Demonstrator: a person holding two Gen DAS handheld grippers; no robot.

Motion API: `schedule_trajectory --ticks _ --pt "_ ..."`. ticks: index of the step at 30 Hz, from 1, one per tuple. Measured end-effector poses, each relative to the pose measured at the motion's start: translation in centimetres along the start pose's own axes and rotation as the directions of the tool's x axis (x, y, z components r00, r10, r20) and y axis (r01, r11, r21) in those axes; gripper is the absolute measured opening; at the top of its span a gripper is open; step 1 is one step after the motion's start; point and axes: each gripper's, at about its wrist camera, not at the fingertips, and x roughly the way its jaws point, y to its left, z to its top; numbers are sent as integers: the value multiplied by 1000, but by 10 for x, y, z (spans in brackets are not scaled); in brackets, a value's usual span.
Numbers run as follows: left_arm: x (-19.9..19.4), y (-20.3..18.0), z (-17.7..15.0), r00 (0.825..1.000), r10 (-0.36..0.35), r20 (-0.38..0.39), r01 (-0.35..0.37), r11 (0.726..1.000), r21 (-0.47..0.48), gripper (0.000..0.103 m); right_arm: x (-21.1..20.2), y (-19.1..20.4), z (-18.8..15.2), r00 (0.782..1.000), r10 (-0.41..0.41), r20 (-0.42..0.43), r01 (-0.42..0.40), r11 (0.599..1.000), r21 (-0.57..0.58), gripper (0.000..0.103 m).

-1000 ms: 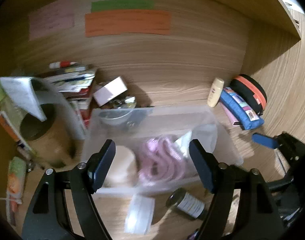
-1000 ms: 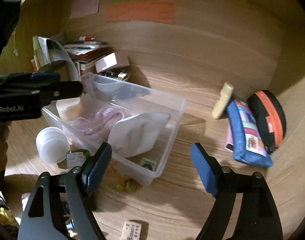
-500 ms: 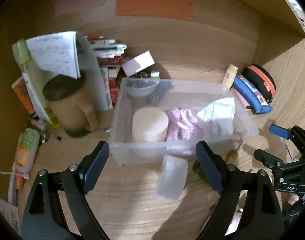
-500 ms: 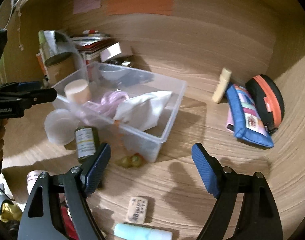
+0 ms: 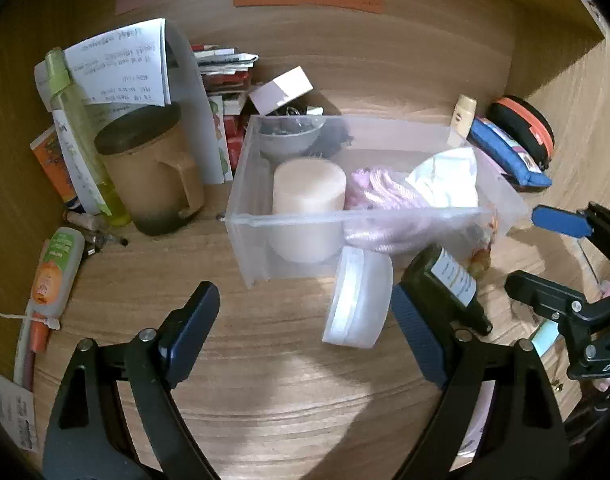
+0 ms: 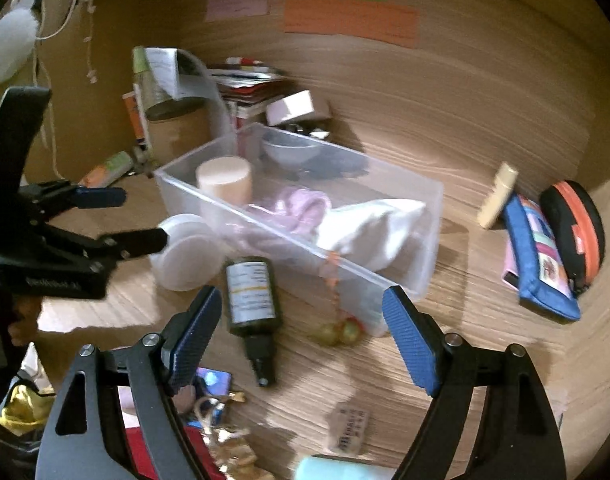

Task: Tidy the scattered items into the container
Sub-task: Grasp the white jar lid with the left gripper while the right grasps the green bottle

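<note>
A clear plastic bin (image 5: 247, 236) (image 6: 429, 216) stands on the wooden desk. It holds a beige cylinder (image 5: 309, 192), a pink coiled cord (image 5: 379, 196), a white cloth (image 5: 445, 180) and a grey bowl (image 5: 291, 136). A round white lidded tub (image 5: 359, 298) (image 6: 185, 252) leans on the bin's near wall. A dark dropper bottle (image 5: 445, 280) (image 6: 251, 296) lies beside it. My left gripper (image 5: 305, 332) (image 6: 121, 218) is open and empty in front of the tub. My right gripper (image 6: 301, 336) (image 5: 545, 252) is open and empty above the bottle.
A brown mug (image 5: 149, 168), papers and books stand left of the bin. A blue pouch (image 6: 541, 256), an orange-black case (image 6: 573, 228) and a cream tube (image 6: 497, 196) lie right. Yellow beads (image 6: 339, 332), an eraser (image 6: 351, 432) and small clutter lie near the front edge.
Both grippers have pulled back from the bin and stay open. The left view now shows more desk in front of the bin. The right view has swung left toward the bottle.
</note>
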Motion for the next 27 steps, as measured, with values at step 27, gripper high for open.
schedule_trajectory --ticks 27 --pt "39 -11 -1 990 -105 -91 104 994 -13 55 74 13 1 968 133 -212 -144 989 -38 44"
